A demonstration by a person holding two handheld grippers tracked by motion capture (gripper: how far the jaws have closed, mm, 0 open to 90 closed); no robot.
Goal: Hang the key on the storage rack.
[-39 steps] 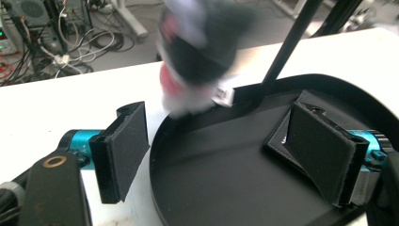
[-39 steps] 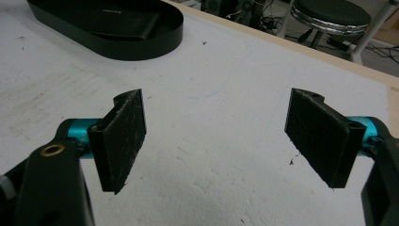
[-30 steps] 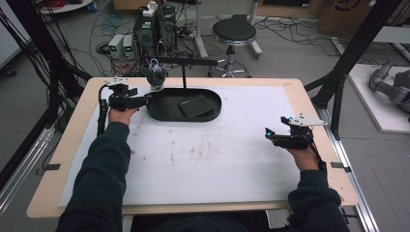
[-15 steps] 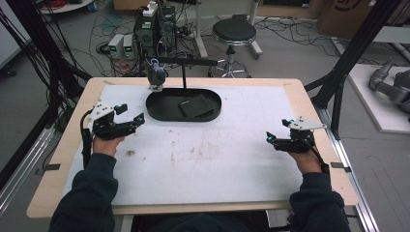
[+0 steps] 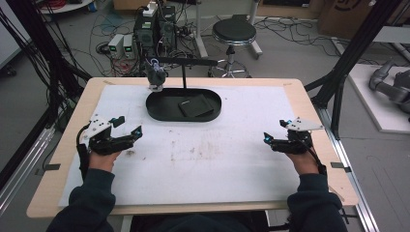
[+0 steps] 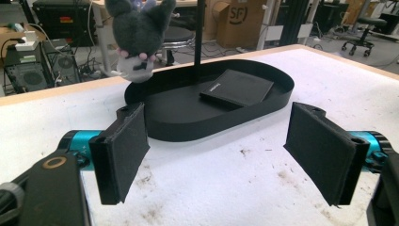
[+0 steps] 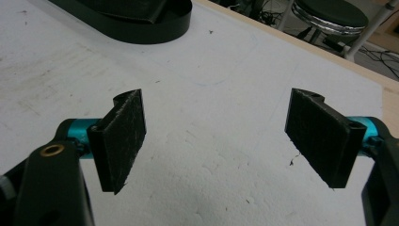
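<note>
A black oval tray [image 5: 155, 113] sits at the table's far middle, with a flat black square pad [image 5: 196, 107] lying in it. A thin black stand [image 5: 183, 72] rises from the tray, and a small grey plush toy [image 5: 155, 77] hangs from its arm. My left gripper [image 5: 128, 125] hovers open over the white mat, near and left of the tray, holding nothing. In the left gripper view its pads [image 6: 124, 150] frame the tray [image 6: 226, 129], the pad [image 6: 237, 88] and the plush [image 6: 136, 37]. My right gripper [image 5: 274, 131] stands open and bare at the right.
A white mat [image 5: 217, 159] with brown smudges covers the wooden table [image 5: 309, 111]. In the right gripper view, the right gripper [image 7: 216, 136] points over bare mat, with the tray's end [image 7: 141, 28] at the upper left. A round stool [image 5: 234, 33], computers and cables stand beyond the far edge.
My left gripper has drawn back from the tray's left end, toward the near left of the table, and stays open. The right gripper has barely shifted.
</note>
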